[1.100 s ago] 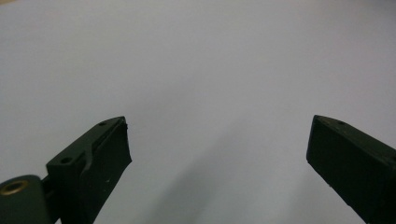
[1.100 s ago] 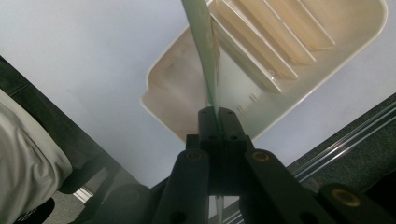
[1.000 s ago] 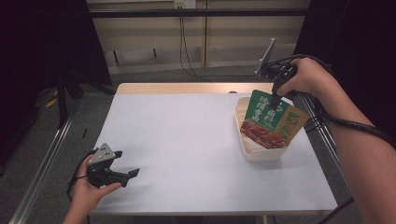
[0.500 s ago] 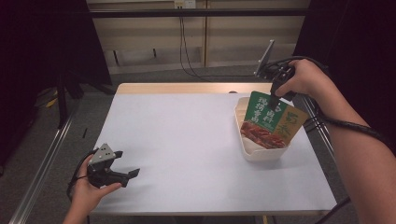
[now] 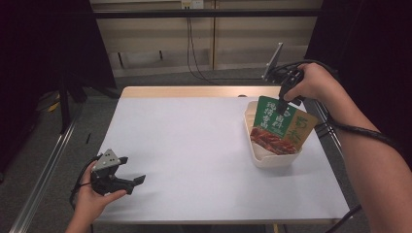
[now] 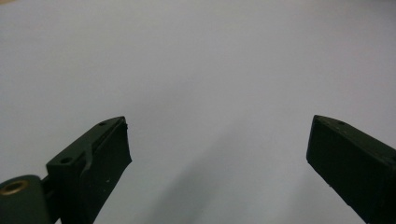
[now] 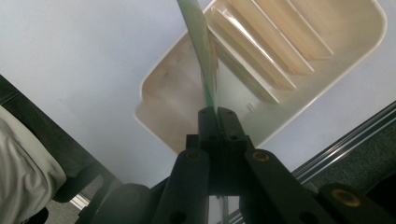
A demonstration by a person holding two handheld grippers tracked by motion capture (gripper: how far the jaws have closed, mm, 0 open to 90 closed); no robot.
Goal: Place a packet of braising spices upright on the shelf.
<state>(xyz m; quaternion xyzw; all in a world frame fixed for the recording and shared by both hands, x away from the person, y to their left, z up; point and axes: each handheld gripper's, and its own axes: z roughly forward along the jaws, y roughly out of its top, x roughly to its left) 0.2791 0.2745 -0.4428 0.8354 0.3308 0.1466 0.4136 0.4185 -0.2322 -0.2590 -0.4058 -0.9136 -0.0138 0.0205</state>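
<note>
Two grippers are at work over a white table (image 5: 194, 155). At its far right corner the right gripper (image 5: 285, 101) points downward, its jaws pinched tight on the top edge of a green food pouch (image 5: 273, 127), which carries a picture of reddish food and white lettering. In the right gripper view the pouch (image 7: 201, 56) appears edge-on, rising from between the closed jaws of that gripper (image 7: 216, 114) toward the cream plastic bin (image 7: 299, 93). The pouch hangs upright with its lower part inside the bin (image 5: 272, 158), which has raised dividers on its floor and stands close to the table's right edge. A second packet (image 5: 300, 130), yellowish-green, stands just behind the pouch in the same bin; whether the two touch I cannot tell.

Near the table's front left corner, the left gripper (image 5: 132, 171) is held low above the bare surface, well apart from the bin. Its jaws stand wide with nothing between them, as the left gripper view (image 6: 217, 154) confirms.
</note>
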